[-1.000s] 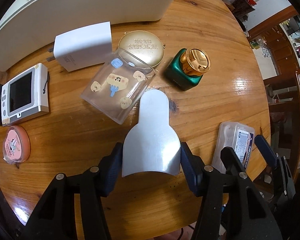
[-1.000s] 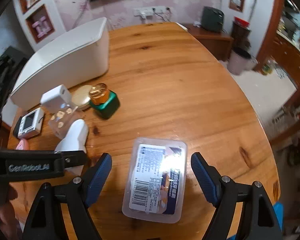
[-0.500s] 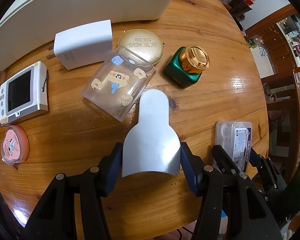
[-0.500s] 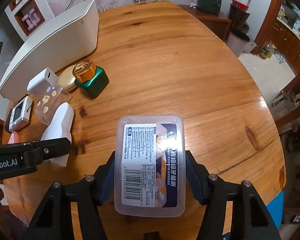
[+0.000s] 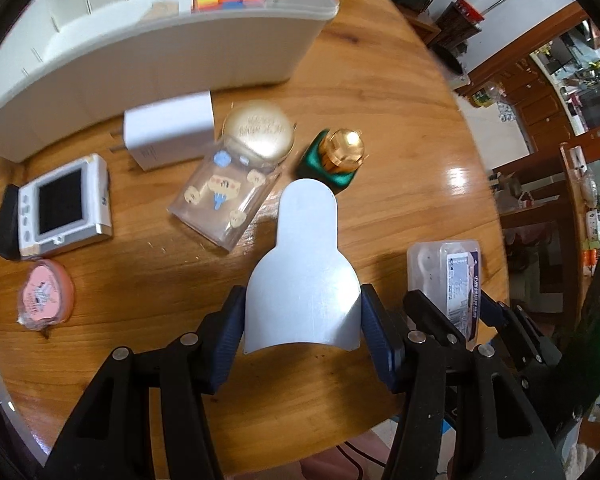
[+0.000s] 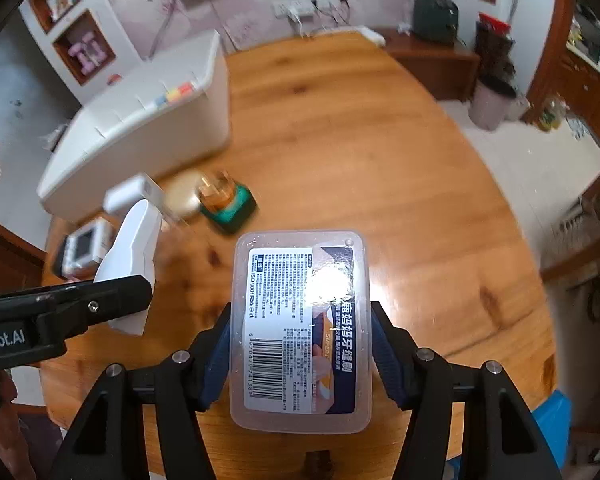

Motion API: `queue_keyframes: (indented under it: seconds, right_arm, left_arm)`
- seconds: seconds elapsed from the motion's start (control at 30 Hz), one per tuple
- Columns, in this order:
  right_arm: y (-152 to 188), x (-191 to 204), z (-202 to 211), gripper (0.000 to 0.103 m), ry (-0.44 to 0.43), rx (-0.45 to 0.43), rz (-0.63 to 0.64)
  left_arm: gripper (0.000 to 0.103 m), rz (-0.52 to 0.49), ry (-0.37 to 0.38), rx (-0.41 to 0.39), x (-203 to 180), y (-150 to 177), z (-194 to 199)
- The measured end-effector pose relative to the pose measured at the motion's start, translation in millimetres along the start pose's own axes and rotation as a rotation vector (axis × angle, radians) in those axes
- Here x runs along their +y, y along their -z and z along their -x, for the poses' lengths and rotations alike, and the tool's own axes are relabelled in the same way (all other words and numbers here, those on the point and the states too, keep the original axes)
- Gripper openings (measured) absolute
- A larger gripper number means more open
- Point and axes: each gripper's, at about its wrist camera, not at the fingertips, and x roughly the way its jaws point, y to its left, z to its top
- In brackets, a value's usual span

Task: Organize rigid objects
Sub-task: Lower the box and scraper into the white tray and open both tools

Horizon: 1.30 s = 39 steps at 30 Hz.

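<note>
Clear rectangular plastic box with a printed barcode label is clamped at its near half between the right gripper pads, carried above the round wooden table. Left gripper grips a white flared plastic piece by its wide end (narrow end forward). Beyond stands the white divided storage bin, the probable destination.

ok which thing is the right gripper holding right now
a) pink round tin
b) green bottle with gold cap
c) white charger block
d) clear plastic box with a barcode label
d: the right gripper has both blue pads pressed against the sides of the clear plastic box, whose barcode label faces the camera.
</note>
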Motion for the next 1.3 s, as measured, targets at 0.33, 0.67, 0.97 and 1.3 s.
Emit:
queue_keyframes:
  seconds: [0.33, 0.67, 0.97, 1.3]
  right_arm:
    - [-70.3, 38.1, 78.2, 0.063, -0.119, -0.156, 0.093]
    - [-187.6, 95.3, 115.5, 0.063, -0.175, -0.254, 0.176]
    - [-278.8, 149.3, 64.8, 0.063, -0.141, -0.237, 0.193]
    - [-310.3, 173.1, -76.6, 0.063, -0.020, -0.057, 0.180]
  left_arm:
    - [0.059, -0.010, -0.014, -0.222, -3.6, -27.4, 110.6]
    - [0.059, -0.006, -0.108, -0.403, 36.3, -80.1, 196.8]
    - [0.059, 0.029, -0.137, -0.423, 98.3, -141.9, 194.4]
    - [0.059, 0.128, -0.120, -0.291, 173.5, -205.2, 110.4]
